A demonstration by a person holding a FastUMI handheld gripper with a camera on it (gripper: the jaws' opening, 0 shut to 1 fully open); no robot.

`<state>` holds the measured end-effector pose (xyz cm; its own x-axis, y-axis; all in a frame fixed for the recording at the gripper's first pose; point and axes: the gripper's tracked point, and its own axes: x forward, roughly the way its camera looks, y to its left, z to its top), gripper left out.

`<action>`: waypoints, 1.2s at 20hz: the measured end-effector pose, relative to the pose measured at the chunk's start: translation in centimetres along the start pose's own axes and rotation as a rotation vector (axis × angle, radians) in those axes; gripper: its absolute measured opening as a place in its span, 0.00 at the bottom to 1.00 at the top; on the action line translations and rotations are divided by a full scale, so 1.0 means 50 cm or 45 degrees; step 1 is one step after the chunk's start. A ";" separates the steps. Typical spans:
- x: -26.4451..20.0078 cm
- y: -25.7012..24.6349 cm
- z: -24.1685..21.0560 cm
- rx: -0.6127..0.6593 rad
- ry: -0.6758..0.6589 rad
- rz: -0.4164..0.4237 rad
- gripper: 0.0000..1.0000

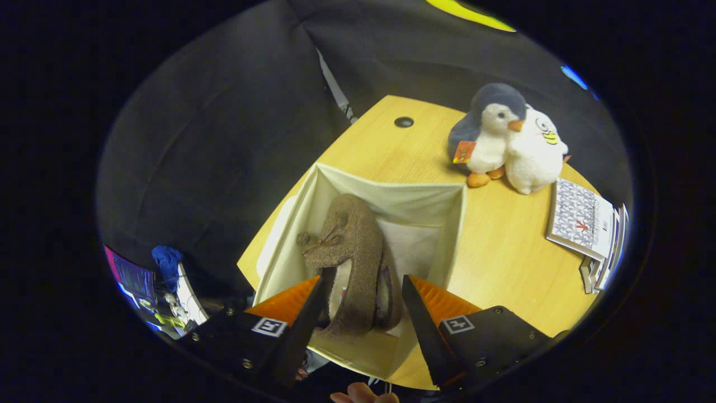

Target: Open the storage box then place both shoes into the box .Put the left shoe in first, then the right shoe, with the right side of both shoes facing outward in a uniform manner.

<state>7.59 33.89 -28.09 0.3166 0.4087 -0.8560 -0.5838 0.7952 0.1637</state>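
My gripper [361, 305] fingers sit apart, either side of brown shoe [352, 263], w/ gaps, not clamped. Shoe stands on edge inside open storage box [417, 196], near left wall. I'd lift straight up, avoid snagging fabric. Plush toys [506, 140] beyond, right.

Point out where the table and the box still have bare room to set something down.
Bare tabletop runs between the box and the books, and behind the box toward the cable hole. Inside the box, floor is free right of the brown shoe. The far corner is crowded by two plush toys. The gripper is open, its fingers straddling the shoe.
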 end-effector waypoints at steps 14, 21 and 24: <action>-0.430 -0.215 0.117 0.144 -1.252 -0.388 0.97; -0.600 -0.316 0.093 0.232 -1.441 -0.581 0.97; -0.659 -0.353 0.079 0.252 -1.460 -0.658 0.97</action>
<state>10.43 8.19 -0.84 0.9930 0.1049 0.0548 -0.1097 0.9895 0.0940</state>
